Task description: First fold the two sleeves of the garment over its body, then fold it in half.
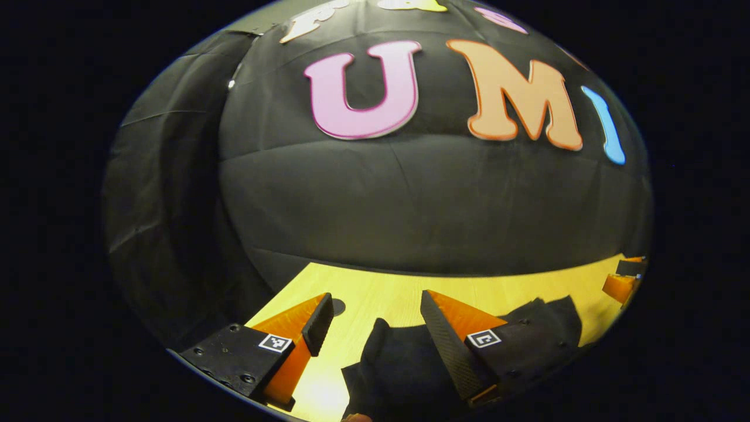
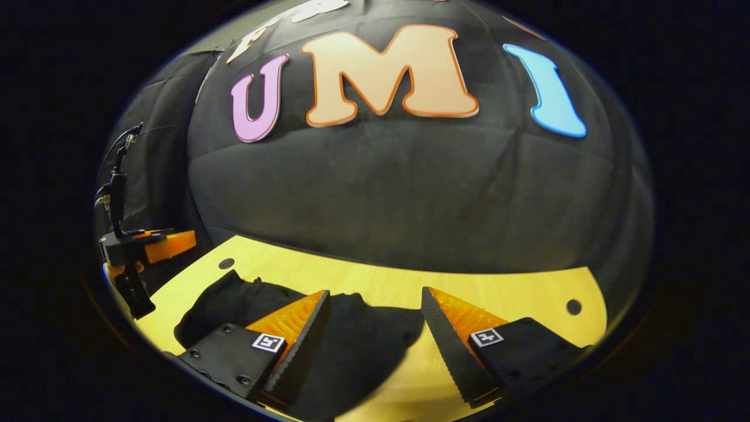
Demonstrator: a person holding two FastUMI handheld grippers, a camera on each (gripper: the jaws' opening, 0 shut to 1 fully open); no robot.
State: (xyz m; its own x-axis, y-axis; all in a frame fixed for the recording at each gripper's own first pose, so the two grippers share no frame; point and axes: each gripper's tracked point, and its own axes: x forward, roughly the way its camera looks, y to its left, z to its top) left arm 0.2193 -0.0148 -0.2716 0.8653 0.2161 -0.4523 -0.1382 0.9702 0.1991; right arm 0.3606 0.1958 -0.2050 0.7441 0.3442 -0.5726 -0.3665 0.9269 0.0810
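Both the left gripper [image 1: 375,328] and right gripper [image 2: 375,328] are held wide-jawed above the dark garment [image 2: 351,346], presumably poised for sleeve grasping.

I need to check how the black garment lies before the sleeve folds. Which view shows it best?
The right gripper view: the garment spreads across the table, between and beyond the open right claw. The left gripper view catches just its dark, partly hidden edge.

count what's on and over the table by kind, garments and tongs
garment: 1, black, lying on the yellow table
tongs: 2, the left tongs and the right tongs, both open above the garment
total: 3
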